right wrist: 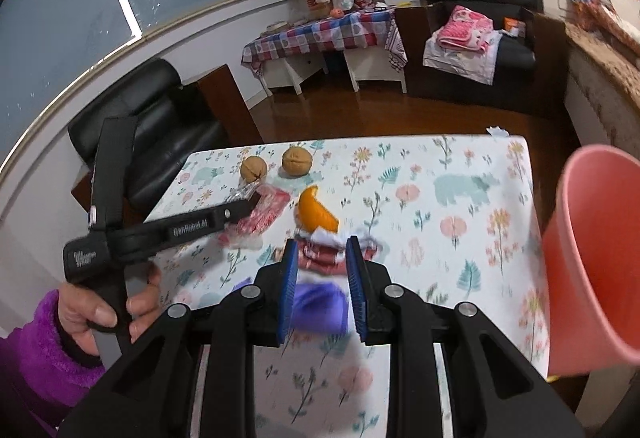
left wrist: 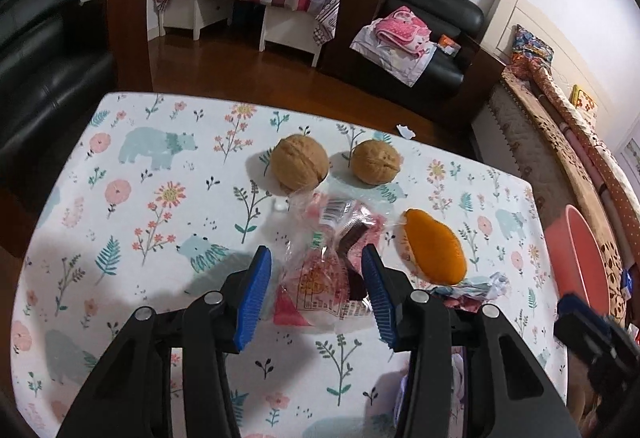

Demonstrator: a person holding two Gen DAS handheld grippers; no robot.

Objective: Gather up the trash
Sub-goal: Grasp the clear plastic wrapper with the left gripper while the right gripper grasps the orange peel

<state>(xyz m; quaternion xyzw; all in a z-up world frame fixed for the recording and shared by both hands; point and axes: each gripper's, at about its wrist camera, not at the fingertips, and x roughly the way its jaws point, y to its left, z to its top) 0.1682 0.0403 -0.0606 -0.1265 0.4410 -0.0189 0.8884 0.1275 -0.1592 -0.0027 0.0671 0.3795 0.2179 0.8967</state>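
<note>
my left gripper point(left wrist: 316, 270) straddles a clear snack wrapper point(left wrist: 324, 262) at table point(left wrist: 120, 278) centre, blue pads spread, not visibly pressing it. my right gripper point(right wrist: 322, 262) pinches a crumpled wrapper point(right wrist: 326, 252), blurred and half hidden between the pads. orange peel point(left wrist: 438, 250) lies at two o'clock of the clear wrapper, two walnuts point(left wrist: 300, 168) at twelve. a pink bin point(right wrist: 596, 258) is cut off at the table's three o'clock edge.

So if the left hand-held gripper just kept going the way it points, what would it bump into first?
Most likely the clear plastic wrapper lying between its open fingers on the tablecloth; the walnuts sit further on.
</note>
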